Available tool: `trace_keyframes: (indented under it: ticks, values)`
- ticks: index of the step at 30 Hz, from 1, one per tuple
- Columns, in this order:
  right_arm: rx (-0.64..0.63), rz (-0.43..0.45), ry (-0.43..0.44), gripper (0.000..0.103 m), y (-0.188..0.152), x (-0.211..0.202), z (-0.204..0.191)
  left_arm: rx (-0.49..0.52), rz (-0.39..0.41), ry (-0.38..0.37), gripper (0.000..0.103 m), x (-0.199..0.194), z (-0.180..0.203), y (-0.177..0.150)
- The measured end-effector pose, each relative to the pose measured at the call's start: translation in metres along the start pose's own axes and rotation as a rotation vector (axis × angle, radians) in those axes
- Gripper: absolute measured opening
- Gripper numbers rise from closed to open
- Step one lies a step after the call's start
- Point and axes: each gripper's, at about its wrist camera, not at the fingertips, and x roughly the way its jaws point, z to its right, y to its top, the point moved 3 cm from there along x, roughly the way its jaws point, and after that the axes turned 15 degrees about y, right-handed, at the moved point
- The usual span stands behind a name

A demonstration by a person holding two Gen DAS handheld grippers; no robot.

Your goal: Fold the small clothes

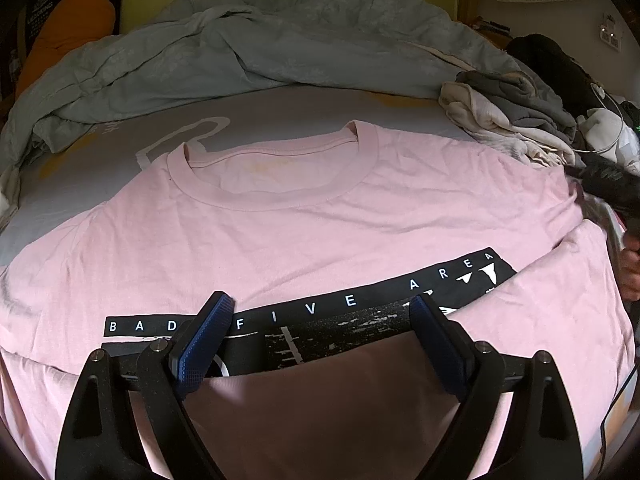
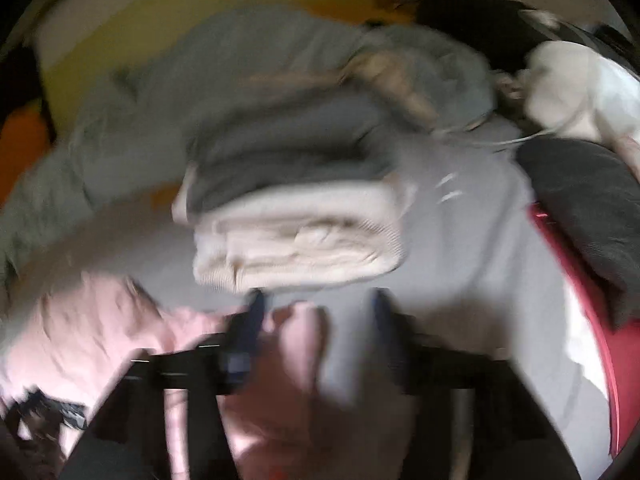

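across the grey bed sheet (image 1: 280, 104) a pink t-shirt (image 1: 320, 216) lies face up, collar toward the rumpled grey duvet (image 1: 240, 40) at the far side, spread flat so that its sleeves and sides can be turned inward. its bottom part is already doubled up over the chest, hiding part of the black printed band (image 1: 304, 312), which suggests the folding has only begun. the left gripper (image 1: 320, 320) hovers above that doubled hem with its blue pads (image 1: 204, 344) set wide apart and nothing between them, probably waiting to pin or take the cloth. at the shirt's right shoulder the right gripper (image 2: 316, 308) shows in its own blurred view with its jaws parted; a fold of pink cloth lies between them, but the blur hides whether the pads press on it, so a grip cannot be confirmed. a hand (image 1: 632, 272) is just visible at the left view's edge behind that tool. just beyond the shirt sits a stack of folded clothes (image 2: 296, 216), cream beneath dark grey, likely finished pieces kept aside to leave the working space free.
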Motion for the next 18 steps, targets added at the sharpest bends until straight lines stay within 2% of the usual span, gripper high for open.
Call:
trace_keyframes:
  ticks: [2,4,8,11,13,14,18]
  values:
    - [0.041,0.038,0.075,0.062,0.007,-0.025,0.01,-0.002,0.0,-0.003,0.09,0.0,0.0,0.0]
    - [0.084,0.023,0.167,0.062,0.004,-0.044,0.017,-0.003,-0.001,-0.006,0.09,0.0,-0.001,0.0]
    - [0.116,-0.105,0.297,0.06,-0.029,-0.052,0.018,-0.004,-0.002,-0.007,0.09,0.0,-0.001,0.0]
    - [0.082,-0.202,0.33,0.057,-0.045,-0.037,0.006,-0.005,-0.002,-0.007,0.09,0.0,-0.001,0.0]
    - [0.07,-0.242,0.351,0.051,-0.05,-0.025,-0.001,-0.005,-0.002,-0.007,0.09,0.0,-0.001,0.0]
    - [0.07,-0.248,0.367,0.045,-0.051,-0.022,-0.005,-0.005,-0.001,-0.007,0.09,0.0,-0.001,0.0]
    - [0.076,-0.16,0.452,0.043,-0.045,-0.034,-0.018,-0.011,0.0,-0.015,0.09,0.0,-0.001,0.0]
